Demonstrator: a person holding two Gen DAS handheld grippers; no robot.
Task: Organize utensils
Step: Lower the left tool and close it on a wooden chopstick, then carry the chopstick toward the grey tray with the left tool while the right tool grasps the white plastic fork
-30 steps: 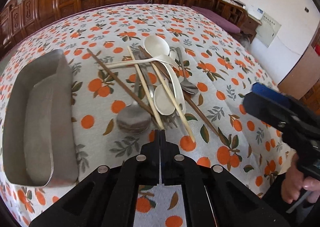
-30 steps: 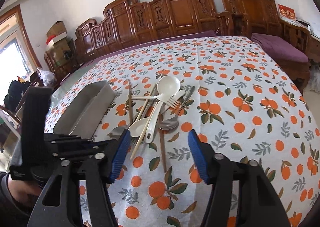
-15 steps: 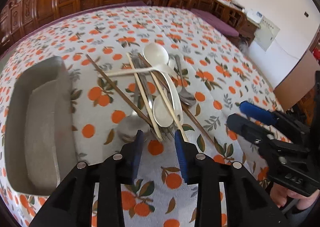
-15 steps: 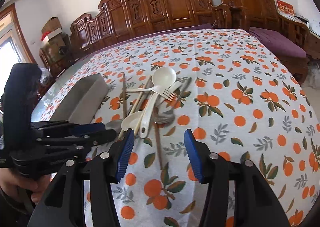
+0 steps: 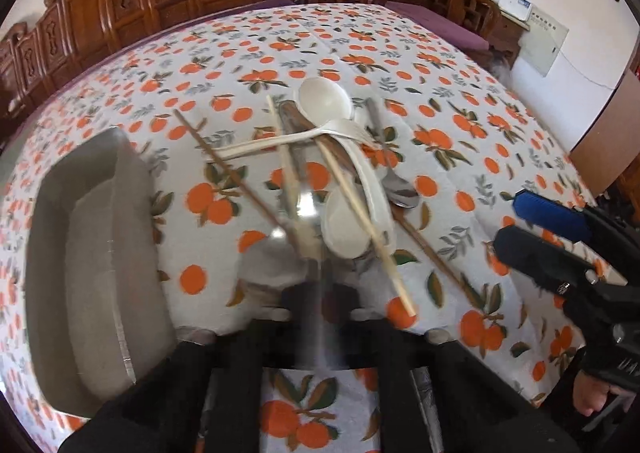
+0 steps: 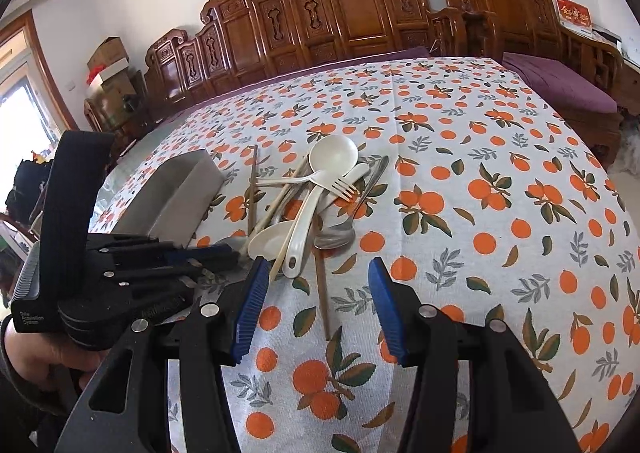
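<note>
The jaws of the left gripper (image 5: 316,285) have just been closing and now stand shut, blurred, at the lower centre of the left wrist view, at the near edge of the utensil pile; whether anything is caught between them cannot be told. The jaws of the right gripper (image 6: 316,293) stand open at the lower centre of the right wrist view, their blue pads (image 6: 252,305) apart with nothing between them but the cloth and the near end of a brown chopstick (image 6: 322,293).

The utensils lie heaped at the centre of the tabletop, which is covered by an orange-print cloth (image 6: 500,213). Uppermost are a large white ladle (image 5: 326,99), a white fork (image 6: 320,179) laid across the heap, and a smaller white spoon (image 5: 344,221). Pale chopsticks (image 5: 360,213) and a dark chopstick (image 5: 228,169) cross the pile diagonally. A metal spoon (image 5: 396,189) lies at the right edge of the pile. A grey metal tray (image 5: 92,253) sits at the left of the left wrist view, beside the pile. Carved wooden chairs (image 6: 352,13) line the upper frame.
</note>
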